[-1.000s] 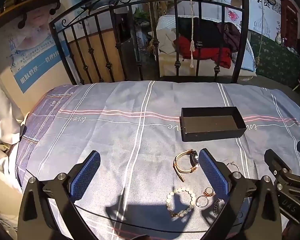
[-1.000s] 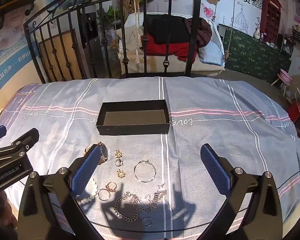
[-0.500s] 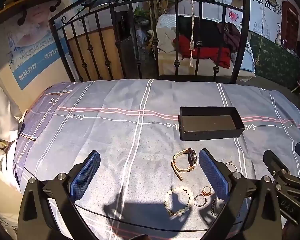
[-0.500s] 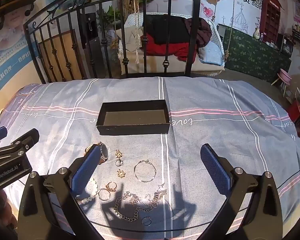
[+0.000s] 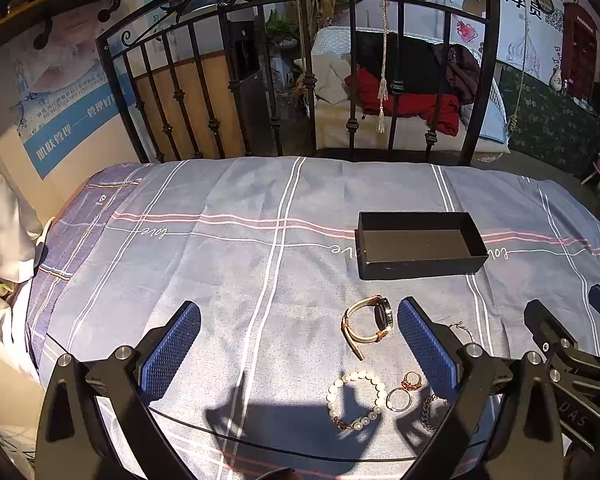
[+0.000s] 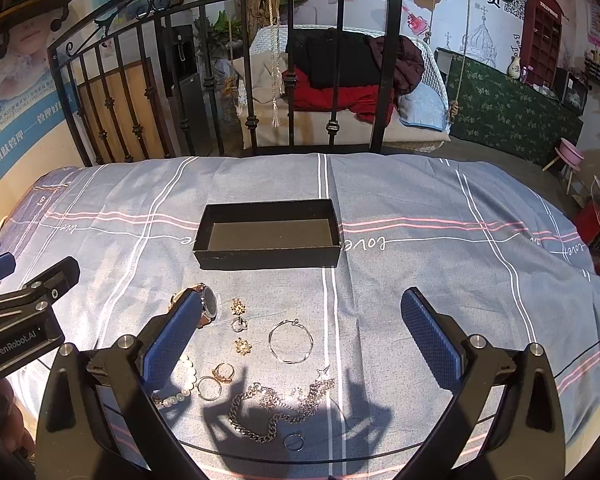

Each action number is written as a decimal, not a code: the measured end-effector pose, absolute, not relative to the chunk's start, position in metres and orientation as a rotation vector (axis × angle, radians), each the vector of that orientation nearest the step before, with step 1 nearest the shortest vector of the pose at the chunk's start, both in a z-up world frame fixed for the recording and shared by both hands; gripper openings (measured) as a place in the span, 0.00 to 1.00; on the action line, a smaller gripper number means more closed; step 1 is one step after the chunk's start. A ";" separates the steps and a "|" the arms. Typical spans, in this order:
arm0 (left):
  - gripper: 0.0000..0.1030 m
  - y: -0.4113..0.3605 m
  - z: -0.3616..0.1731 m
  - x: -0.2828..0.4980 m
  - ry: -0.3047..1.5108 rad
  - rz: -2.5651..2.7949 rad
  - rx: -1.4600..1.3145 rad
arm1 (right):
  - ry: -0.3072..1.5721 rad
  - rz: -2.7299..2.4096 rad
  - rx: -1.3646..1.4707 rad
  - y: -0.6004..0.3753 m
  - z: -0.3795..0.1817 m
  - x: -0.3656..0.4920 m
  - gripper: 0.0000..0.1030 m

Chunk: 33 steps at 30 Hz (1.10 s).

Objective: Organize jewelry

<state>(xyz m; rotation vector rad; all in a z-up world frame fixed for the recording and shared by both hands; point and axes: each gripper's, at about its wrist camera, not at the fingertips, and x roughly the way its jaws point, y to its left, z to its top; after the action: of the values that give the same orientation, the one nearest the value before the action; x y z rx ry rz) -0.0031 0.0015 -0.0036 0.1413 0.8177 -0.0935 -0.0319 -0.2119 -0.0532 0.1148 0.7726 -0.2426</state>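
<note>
An empty black box [image 5: 420, 244] [image 6: 269, 240] sits on the grey-blue bedsheet. In front of it lies loose jewelry: a gold watch [image 5: 367, 322] [image 6: 208, 306], a pearl bracelet [image 5: 355, 398] [image 6: 180, 390], rings [image 5: 404, 390] [image 6: 216, 380], a thin bangle [image 6: 291, 340], small gold earrings [image 6: 240, 326] and a silver chain [image 6: 278, 406]. My left gripper [image 5: 296, 340] is open and empty, hovering left of the jewelry. My right gripper [image 6: 300, 338] is open and empty above the jewelry.
The checked sheet [image 5: 220, 264] covers the bed. A black iron headboard [image 5: 300, 80] stands behind. Beyond it is a swing seat with red and black clothes [image 6: 340, 80]. The bed edge drops off at left [image 5: 20, 280].
The left gripper has drifted slightly, so the scene shifts a little in its view. The right gripper and the jewelry have not moved.
</note>
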 end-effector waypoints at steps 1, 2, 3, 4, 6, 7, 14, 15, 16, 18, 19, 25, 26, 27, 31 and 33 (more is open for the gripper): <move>0.94 0.002 -0.003 -0.003 0.818 -0.095 0.140 | 0.772 -0.241 0.117 -0.212 -0.053 -0.032 0.96; 0.94 0.001 -0.003 -0.003 0.819 -0.096 0.140 | 0.772 -0.241 0.118 -0.212 -0.054 -0.032 0.96; 0.94 0.001 -0.003 -0.003 0.819 -0.096 0.139 | 0.771 -0.241 0.117 -0.212 -0.053 -0.032 0.96; 0.94 0.001 -0.003 -0.003 0.819 -0.098 0.138 | 0.772 -0.241 0.116 -0.212 -0.054 -0.032 0.96; 0.94 0.002 -0.002 -0.003 0.819 -0.097 0.134 | 0.770 -0.241 0.115 -0.212 -0.053 -0.032 0.96; 0.94 0.001 -0.002 -0.002 0.820 -0.099 0.135 | 0.770 -0.241 0.114 -0.212 -0.054 -0.032 0.96; 0.94 0.000 0.000 -0.002 0.818 -0.101 0.135 | 0.767 -0.241 0.114 -0.214 -0.052 -0.032 0.96; 0.94 0.000 0.000 -0.002 0.818 -0.101 0.135 | 0.767 -0.240 0.113 -0.213 -0.052 -0.032 0.96; 0.94 0.000 0.000 -0.002 0.818 -0.100 0.135 | 0.765 -0.240 0.111 -0.213 -0.051 -0.033 0.96; 0.94 0.000 0.000 -0.002 0.817 -0.103 0.135 | 0.765 -0.239 0.110 -0.212 -0.050 -0.032 0.96; 0.94 0.000 0.000 -0.002 0.817 -0.100 0.135 | 0.765 -0.239 0.109 -0.212 -0.050 -0.032 0.96; 0.94 0.000 0.000 -0.001 0.823 -0.107 0.131 | 0.766 -0.238 0.107 -0.212 -0.050 -0.032 0.96; 0.94 -0.001 0.000 -0.001 0.823 -0.107 0.133 | 0.767 -0.238 0.109 -0.212 -0.050 -0.032 0.96; 0.94 -0.001 0.000 -0.001 0.823 -0.109 0.134 | 0.766 -0.238 0.108 -0.212 -0.050 -0.032 0.96; 0.94 -0.001 -0.001 -0.001 0.828 -0.110 0.131 | 0.767 -0.238 0.109 -0.213 -0.050 -0.031 0.96; 0.94 0.000 -0.002 -0.001 0.831 -0.111 0.130 | 0.767 -0.239 0.112 -0.214 -0.050 -0.031 0.96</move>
<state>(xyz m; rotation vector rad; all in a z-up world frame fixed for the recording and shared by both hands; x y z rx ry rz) -0.0012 0.0001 -0.0019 0.1304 0.8315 -0.1112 -0.0308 -0.2137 -0.0500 0.1122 0.7665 -0.2389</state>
